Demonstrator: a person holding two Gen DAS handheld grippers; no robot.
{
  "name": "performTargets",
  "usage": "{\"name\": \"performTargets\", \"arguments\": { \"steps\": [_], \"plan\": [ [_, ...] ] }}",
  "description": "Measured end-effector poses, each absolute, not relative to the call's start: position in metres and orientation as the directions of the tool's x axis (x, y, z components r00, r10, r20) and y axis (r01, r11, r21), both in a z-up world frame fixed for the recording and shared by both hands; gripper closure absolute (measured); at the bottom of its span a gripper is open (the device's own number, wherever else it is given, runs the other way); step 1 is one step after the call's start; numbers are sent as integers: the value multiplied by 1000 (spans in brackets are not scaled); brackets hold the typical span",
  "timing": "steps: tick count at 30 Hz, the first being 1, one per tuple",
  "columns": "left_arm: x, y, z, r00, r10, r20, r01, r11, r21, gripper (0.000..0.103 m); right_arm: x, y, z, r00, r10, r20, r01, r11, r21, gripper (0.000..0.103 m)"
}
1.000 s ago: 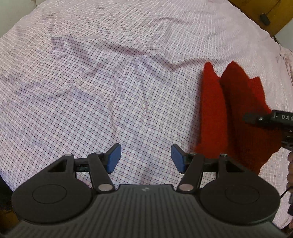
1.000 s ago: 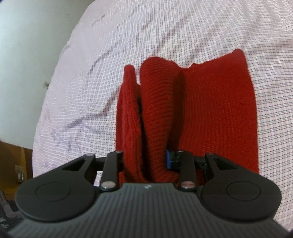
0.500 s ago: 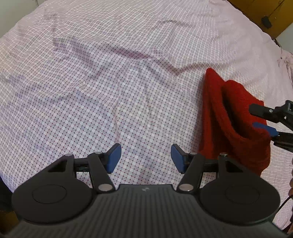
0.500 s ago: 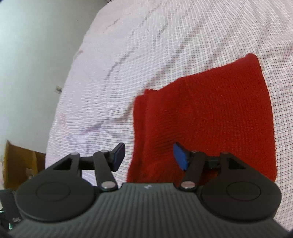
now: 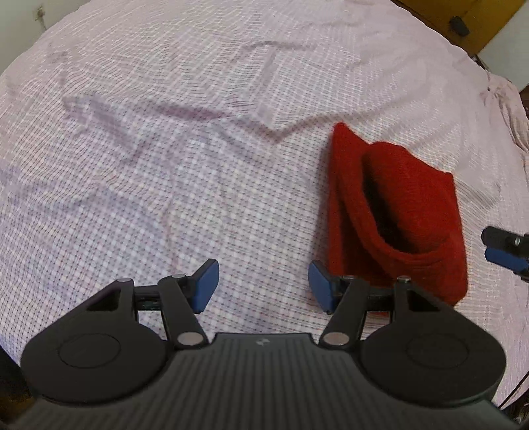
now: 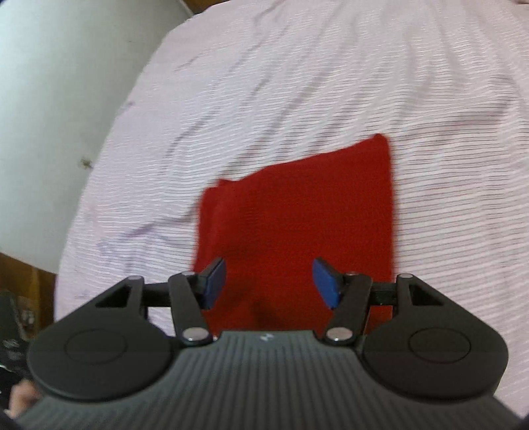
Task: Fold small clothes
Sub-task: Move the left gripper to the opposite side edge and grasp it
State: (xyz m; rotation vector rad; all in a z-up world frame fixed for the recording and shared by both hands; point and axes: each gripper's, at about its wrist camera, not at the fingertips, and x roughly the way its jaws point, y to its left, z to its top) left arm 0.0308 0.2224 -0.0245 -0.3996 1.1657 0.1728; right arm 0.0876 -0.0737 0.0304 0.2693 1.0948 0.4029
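Observation:
A red knitted garment [image 5: 406, 211] lies folded on the checked bedsheet [image 5: 198, 165], its top layer bulging with a dark gap along the fold. In the right wrist view it [image 6: 297, 211] looks like a flat red rectangle. My left gripper [image 5: 263, 286] is open and empty, over the sheet just left of the garment's near corner. My right gripper [image 6: 269, 282] is open and empty, just above the garment's near edge. Its fingertips [image 5: 504, 254] show at the right edge of the left wrist view, clear of the garment.
The sheet has creases across its far part [image 5: 264, 129]. A white wall [image 6: 66, 99] runs along the bed's left side in the right wrist view. Wooden furniture [image 5: 463, 23] stands beyond the far right corner.
My right gripper opened, let go of the red garment and pulled back from it. The folded layer dropped onto the rest. My left gripper stayed open and shifted only slightly.

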Motion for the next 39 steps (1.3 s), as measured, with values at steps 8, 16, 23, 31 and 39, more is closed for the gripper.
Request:
{"name": "performTargets", "arguments": {
  "steps": [8, 16, 23, 31, 39],
  "plan": [
    [54, 185, -13, 400, -123, -908, -253, 937, -239, 37, 81, -133, 15, 435, 357, -826, -50, 926, 374, 41],
    [85, 149, 1, 437, -160, -885, -182, 948, -261, 37, 81, -156, -1, 430, 346, -834, 2, 923, 384, 41],
    [113, 132, 11, 469, -191, -863, -161, 942, -296, 37, 86, -153, -10, 413, 366, -834, -8, 917, 398, 42],
    [134, 107, -42, 387, -211, -897, -170, 940, -295, 37, 87, -152, -22, 369, 351, -861, -24, 929, 368, 42],
    [138, 102, -65, 383, -227, -895, -183, 932, -314, 37, 85, -155, -29, 355, 335, -873, -4, 934, 357, 42]
  ]
}}
